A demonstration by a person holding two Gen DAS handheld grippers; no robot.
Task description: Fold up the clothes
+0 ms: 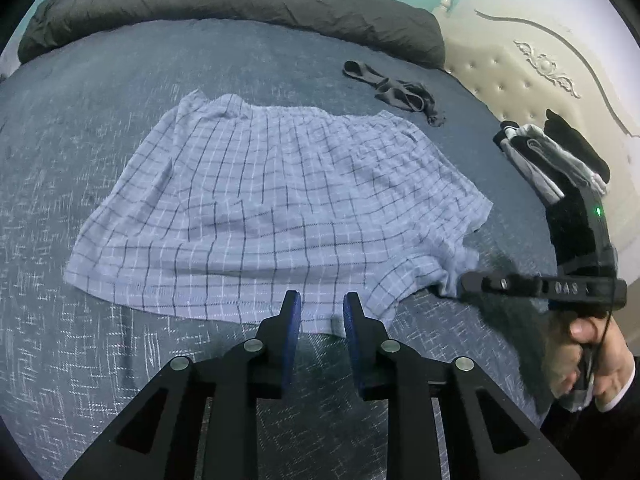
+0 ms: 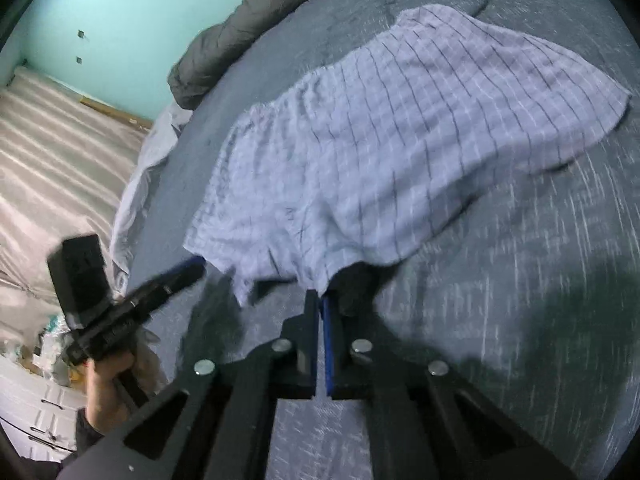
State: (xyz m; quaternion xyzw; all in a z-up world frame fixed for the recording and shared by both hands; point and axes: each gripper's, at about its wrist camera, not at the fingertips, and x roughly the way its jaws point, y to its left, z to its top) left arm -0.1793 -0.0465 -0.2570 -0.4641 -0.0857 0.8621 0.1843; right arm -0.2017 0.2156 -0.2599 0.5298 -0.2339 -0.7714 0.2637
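1. Pale blue checked shorts lie spread flat in the middle of the bed, waistband toward the far side and leg hems toward you.
2. Your left tool hovers just over the near hem of the shorts, its blue pads apart and released, nothing between them.
3. Your right tool is clenched on a corner of the nearer leg hem; the right wrist view shows its fingers pressed together with the cloth edge caught at their tips, and that corner lifts slightly off the bed.
4. From the left wrist view, the right tool comes in low from the right side, its tip touching the bunched hem corner, your right hand wrapped around its handle.
5. From the right wrist view, your left hand grips the other tool beside the bed's edge; this view is blurred.
6. A rolled dark grey duvet runs along the far edge of the bed.
7. A crumpled dark garment sits beyond the shorts, well apart from them.
8. A small stack of folded black, grey and white clothes rests near the cream tufted headboard to the right.
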